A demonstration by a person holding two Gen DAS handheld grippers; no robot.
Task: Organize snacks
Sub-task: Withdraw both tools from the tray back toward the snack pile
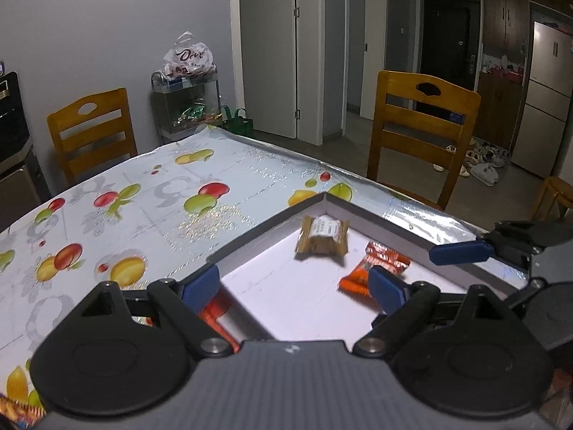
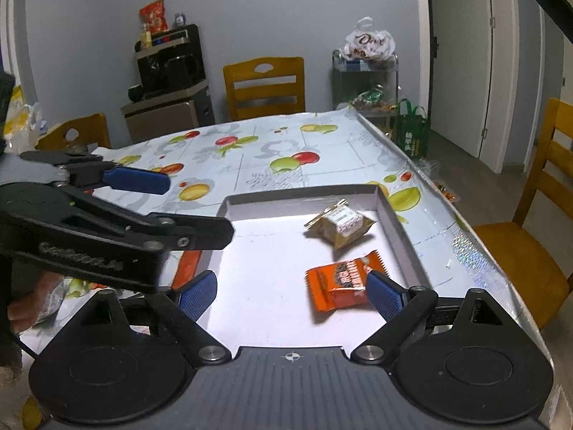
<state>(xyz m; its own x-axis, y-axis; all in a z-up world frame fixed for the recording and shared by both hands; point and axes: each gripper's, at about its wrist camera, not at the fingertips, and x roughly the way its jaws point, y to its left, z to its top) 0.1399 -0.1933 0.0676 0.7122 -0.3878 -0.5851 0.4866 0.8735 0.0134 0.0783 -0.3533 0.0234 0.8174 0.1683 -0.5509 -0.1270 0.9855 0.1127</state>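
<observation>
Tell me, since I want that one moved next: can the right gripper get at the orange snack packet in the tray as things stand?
Probably yes. The right gripper is open and empty, the orange packet lies flat in the tray beside its right finger, nothing covering it. The gold packet sits apart.

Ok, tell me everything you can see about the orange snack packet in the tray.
The orange packet is a small glossy foil-like wrapper with zigzag-crimped ends and dark printing I can't read. It looks sealed and lies flat on the white floor of the tray, near its right wall, nearer the cameras than the gold packet and apart from it. The right gripper is open; its right finger overlaps the packet's edge in view, but whether they touch is unclear.
</observation>
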